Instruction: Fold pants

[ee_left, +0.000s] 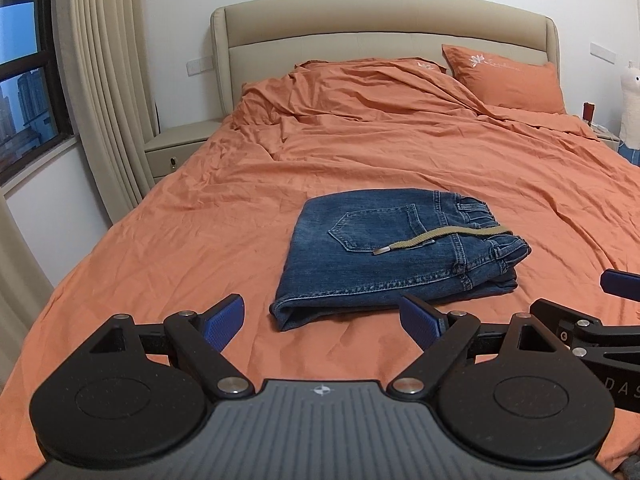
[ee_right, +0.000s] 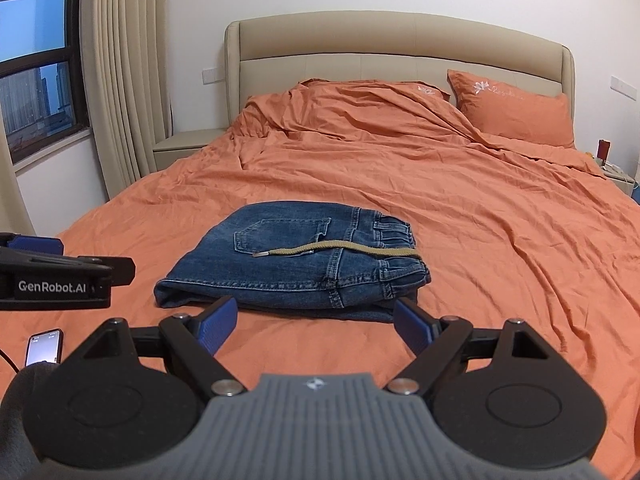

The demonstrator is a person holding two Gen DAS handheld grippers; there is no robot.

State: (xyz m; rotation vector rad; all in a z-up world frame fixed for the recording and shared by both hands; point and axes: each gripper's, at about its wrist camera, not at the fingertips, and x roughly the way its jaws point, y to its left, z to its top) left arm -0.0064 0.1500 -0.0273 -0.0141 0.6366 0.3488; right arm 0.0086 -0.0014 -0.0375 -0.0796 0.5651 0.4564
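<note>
Left gripper [ee_left: 322, 322]: jaws spread wide, holding nothing, hovering above the orange bed sheet [ee_left: 168, 240]. Right gripper [ee_right: 316, 322]: jaws likewise wide and empty. Just beyond both, folded blue denim pants [ee_left: 396, 248] lying flat on the bed, back pocket up, tan drawstring [ee_left: 436, 238] draped across the top. Farther back, an orange pillow [ee_left: 508, 80] against a beige headboard [ee_left: 380, 24]. Phone [ee_right: 44, 346] on the sheet at near left.

faded denim pants [ee_left: 384, 248], wrinkled matt orange cotton bedsheet [ee_left: 200, 216], smooth leatherette headboard [ee_left: 360, 28]
</note>
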